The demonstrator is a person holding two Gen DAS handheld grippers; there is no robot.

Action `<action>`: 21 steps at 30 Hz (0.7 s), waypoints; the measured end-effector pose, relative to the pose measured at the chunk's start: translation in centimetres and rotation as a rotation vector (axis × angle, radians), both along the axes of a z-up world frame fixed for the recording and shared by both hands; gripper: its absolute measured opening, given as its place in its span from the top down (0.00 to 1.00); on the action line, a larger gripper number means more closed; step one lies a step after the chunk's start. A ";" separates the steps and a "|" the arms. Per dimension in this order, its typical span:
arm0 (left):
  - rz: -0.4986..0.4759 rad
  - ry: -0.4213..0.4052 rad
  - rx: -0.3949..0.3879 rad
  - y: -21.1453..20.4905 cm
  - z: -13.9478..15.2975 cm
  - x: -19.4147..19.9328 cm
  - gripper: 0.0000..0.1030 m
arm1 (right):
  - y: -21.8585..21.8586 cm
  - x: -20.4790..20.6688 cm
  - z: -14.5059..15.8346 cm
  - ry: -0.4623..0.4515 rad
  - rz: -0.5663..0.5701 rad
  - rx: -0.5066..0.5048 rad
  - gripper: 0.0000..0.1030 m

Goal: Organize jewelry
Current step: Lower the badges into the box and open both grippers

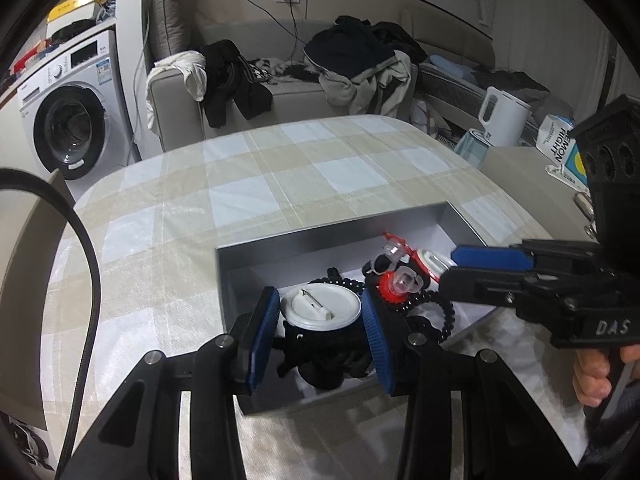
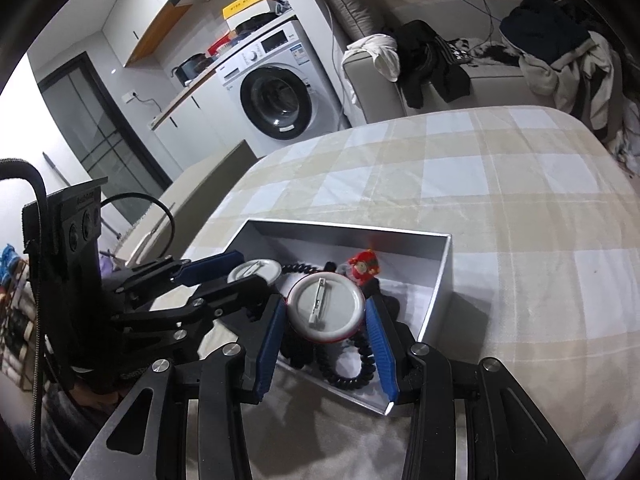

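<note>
- The table, draped in a beige and white checked cloth, spreads out ahead of both grippers.
- On it sits the grey open box, right under and in front of the two grippers; in the right wrist view its far wall runs across just beyond the fingertips.
- Left gripper is over the near end of the box, blue pads spread wide, nothing pinched between them.
- Right gripper hovers over the box too, its blue pads flanking a round badge but with daylight on both sides, so open, not clamped.
- Between the left gripper's pads lies a white round pin badge, back side up, clasp showing, resting on a dark bundle I can't identify.
- The right wrist view shows a second pin badge, red-rimmed, back up, lying in the box between that gripper's pads.
- A black coiled hair tie loops just below the red-rimmed badge, near the right pad.
- Black beaded strand curls just right of the left gripper's right pad.
- Beyond the left gripper's right fingertip, red and clear toy rings cluster close to the right gripper's tip.
- A small red charm sits just past the right gripper, toward the box's far wall.
</note>
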State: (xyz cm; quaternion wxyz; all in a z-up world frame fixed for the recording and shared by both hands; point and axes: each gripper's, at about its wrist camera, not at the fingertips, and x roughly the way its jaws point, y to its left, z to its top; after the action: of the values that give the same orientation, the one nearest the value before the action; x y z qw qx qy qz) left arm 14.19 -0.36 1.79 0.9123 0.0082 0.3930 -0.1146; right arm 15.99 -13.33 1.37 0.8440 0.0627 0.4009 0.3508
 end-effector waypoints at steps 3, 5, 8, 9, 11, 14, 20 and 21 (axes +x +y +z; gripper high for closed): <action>-0.011 0.011 0.016 -0.5 0.1 -0.4 0.64 | -0.1 0.1 0.0 0.004 0.011 -0.002 0.61; -0.016 0.011 0.024 -0.7 0.1 -0.8 0.64 | -0.1 0.1 0.0 0.005 0.014 -0.008 0.61; -0.016 0.003 0.033 -0.9 0.2 -1.3 0.64 | 0.0 -0.4 0.0 0.002 0.020 -0.023 0.61; -0.014 0.003 0.036 -0.9 0.2 -1.4 0.64 | 0.0 -0.4 0.0 0.002 0.022 -0.027 0.61; -0.008 0.008 0.050 -0.9 0.1 -1.4 0.64 | -0.1 -0.5 0.0 0.009 0.028 -0.027 0.61; 0.001 0.011 0.038 -0.5 0.0 -1.2 0.64 | -0.1 -0.6 -0.1 0.011 0.026 -0.027 0.61; 0.009 0.009 0.021 -0.4 -0.1 -1.1 0.64 | 0.2 -0.4 -0.1 0.012 0.014 -0.036 0.60; 0.012 0.005 0.021 -0.4 -0.1 -1.1 0.64 | 0.2 -0.4 -0.1 0.011 0.010 -0.039 0.60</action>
State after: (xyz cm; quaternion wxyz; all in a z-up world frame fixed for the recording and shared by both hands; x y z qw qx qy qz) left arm 13.05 -0.75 1.65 0.9119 0.0152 0.3965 -0.1050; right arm 15.58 -13.09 1.31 0.8411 0.0463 0.4125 0.3467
